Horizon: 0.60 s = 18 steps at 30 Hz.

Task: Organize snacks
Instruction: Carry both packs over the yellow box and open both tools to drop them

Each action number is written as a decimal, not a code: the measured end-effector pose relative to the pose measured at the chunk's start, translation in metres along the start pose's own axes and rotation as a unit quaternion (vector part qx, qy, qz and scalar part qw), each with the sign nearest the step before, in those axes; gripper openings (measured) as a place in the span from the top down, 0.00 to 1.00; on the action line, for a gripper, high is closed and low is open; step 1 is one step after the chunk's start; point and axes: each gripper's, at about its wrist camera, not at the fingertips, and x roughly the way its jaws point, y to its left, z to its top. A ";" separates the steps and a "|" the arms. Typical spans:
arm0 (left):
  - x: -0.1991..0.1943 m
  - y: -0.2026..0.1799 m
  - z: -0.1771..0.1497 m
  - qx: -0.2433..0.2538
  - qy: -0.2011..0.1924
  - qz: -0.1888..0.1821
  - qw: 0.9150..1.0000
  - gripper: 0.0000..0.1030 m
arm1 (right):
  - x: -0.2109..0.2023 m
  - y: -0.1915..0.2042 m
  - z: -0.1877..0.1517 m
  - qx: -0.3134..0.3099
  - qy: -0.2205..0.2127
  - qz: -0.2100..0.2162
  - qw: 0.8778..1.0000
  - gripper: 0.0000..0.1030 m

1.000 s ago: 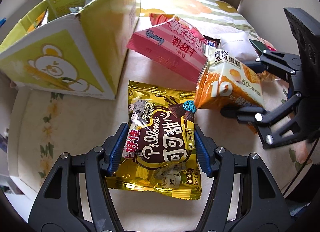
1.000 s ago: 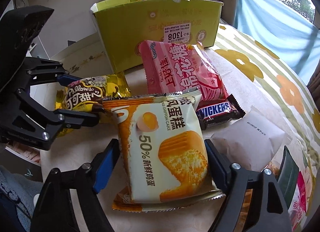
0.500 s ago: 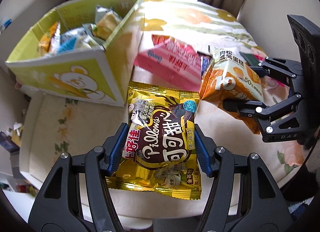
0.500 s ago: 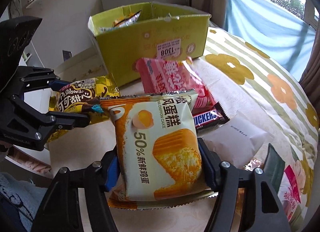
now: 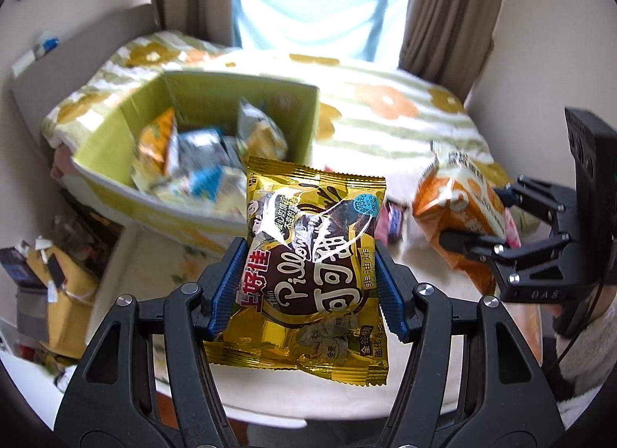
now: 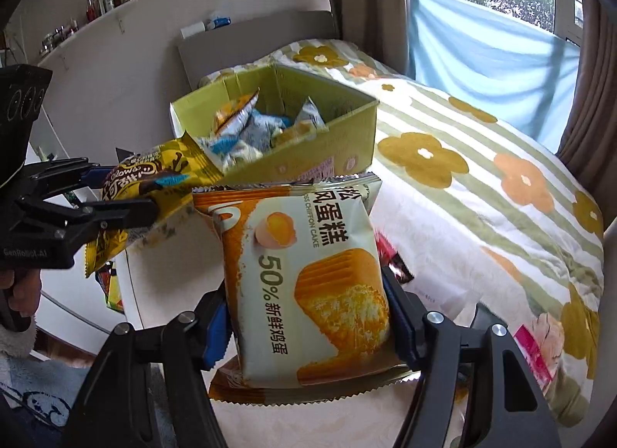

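The left gripper (image 5: 310, 289) is squeezing a shiny gold foil snack packet with a brown cocoa picture (image 5: 314, 255) between its 2 blue pads (image 5: 227, 293), which are pressing into the packet's lower sides at the centre of the left wrist view. The packet is hanging clear of the surface below. In the right wrist view the same gripper (image 6: 127, 193) is showing at the left edge, with the gold packet (image 6: 154, 181) sticking out toward the box.

The right gripper (image 6: 308, 324) is gripping an orange and cream plastic chiffon cake packet (image 6: 308, 282) at the lower centre of its own view, both blue pads (image 6: 216, 328) bearing on the packet's sides. In the left wrist view this gripper (image 5: 474, 216) is sitting at the right edge, with the cake packet (image 5: 455, 208) held just ahead of it.

Beyond both packets, an open yellow-green cardboard box (image 6: 347, 139) is standing in the upper middle of the right wrist view, and in the left half of the left wrist view (image 5: 300, 116). Blurred snack bags (image 5: 200, 162) are lying inside it.

The box is resting beside a striped blanket with orange and mustard flowers (image 6: 482, 185), which is filling the right side of the right wrist view.
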 end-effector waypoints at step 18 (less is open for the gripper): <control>0.048 0.133 0.154 0.041 -0.011 -0.018 0.999 0.42 | 0.052 0.042 0.144 0.029 -0.036 -0.039 0.998 0.39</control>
